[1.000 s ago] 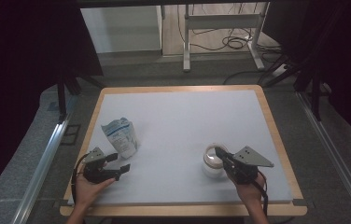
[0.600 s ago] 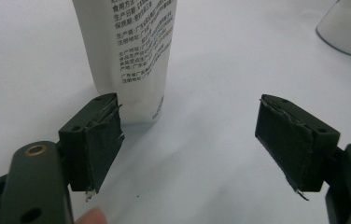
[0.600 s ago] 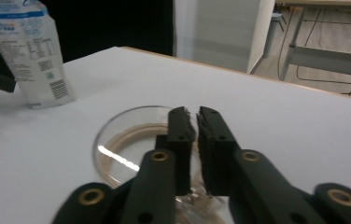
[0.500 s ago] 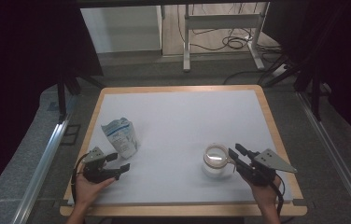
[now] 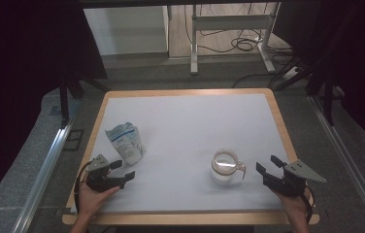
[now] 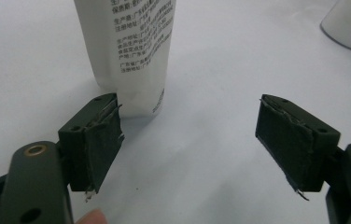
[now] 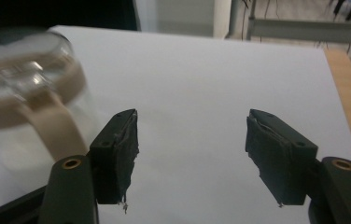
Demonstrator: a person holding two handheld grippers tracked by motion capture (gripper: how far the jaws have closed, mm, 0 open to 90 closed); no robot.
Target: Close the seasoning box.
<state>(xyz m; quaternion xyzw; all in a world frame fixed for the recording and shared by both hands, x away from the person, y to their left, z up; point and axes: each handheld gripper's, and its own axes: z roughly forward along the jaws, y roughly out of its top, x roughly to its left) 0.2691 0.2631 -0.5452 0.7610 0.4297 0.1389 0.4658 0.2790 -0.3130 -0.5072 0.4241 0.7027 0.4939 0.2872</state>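
Your right gripper has just been opening; nothing sits between its jaws. The jar stands free just left of it, handle turned toward you for an easy regrasp. Your left gripper gapes empty, just below the pouch. Jar contents unreadable; pouch top cropped in the left gripper view.
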